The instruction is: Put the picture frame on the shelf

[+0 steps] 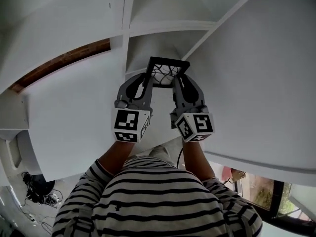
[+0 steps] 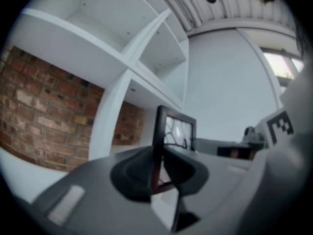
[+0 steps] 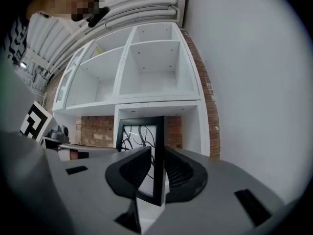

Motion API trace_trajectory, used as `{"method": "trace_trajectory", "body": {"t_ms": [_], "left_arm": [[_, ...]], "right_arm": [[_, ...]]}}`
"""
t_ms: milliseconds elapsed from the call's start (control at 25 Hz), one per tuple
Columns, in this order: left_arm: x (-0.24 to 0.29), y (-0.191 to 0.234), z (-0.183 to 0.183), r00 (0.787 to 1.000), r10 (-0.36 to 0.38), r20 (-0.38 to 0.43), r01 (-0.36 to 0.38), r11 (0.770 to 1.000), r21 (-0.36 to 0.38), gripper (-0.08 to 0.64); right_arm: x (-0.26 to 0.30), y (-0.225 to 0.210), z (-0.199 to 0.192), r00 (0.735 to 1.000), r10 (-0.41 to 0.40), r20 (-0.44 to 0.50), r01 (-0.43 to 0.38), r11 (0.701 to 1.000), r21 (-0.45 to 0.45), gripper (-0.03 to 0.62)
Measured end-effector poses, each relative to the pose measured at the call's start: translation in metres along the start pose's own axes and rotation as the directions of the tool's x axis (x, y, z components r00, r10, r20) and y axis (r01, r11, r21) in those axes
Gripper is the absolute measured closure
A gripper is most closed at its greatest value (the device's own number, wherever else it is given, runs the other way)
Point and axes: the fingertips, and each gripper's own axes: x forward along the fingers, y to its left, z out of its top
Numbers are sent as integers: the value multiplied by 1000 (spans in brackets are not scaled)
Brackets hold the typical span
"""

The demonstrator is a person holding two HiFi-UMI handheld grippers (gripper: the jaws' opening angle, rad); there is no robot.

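Note:
A black picture frame [image 1: 165, 72] with a black-and-white line drawing is held upright between both grippers, in front of an open compartment of the white shelf [image 1: 170, 27]. My left gripper [image 1: 146, 86] is shut on the frame's left edge. My right gripper [image 1: 176, 87] is shut on its right edge. In the left gripper view the frame [image 2: 175, 127] rises edge-on from between the pads of the left gripper [image 2: 157, 173]. In the right gripper view the frame [image 3: 141, 133] stands between the ribbed pads of the right gripper [image 3: 157, 173], with the shelf [image 3: 156, 100] and its lower right compartment behind it.
Red brick wall [image 2: 39, 116] shows behind the shelf's open backs. A plain white wall [image 3: 254, 82] flanks the shelf on the right. Cables [image 1: 34, 189] lie on the floor at lower left. The person's striped shirt [image 1: 158, 201] fills the bottom of the head view.

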Motion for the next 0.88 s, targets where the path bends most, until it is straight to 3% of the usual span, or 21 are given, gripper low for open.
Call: {"method": "trace_trajectory", "body": {"t_ms": [200,400,880], "left_arm": [[26,13,2,994,109,16,-110,993,32,491],[57,55,26,970,242,21,-243,970,25,491],[79,60,-6,906,415,80,-421,903,86,491]], "right_arm": [[31,-16,-2,993,118,28,-119,993,26,534],[100,-19,12,971,240,19,-240,970,33,534],[122,-33,-19,935,343,93,-344,939,-14,518]]}}
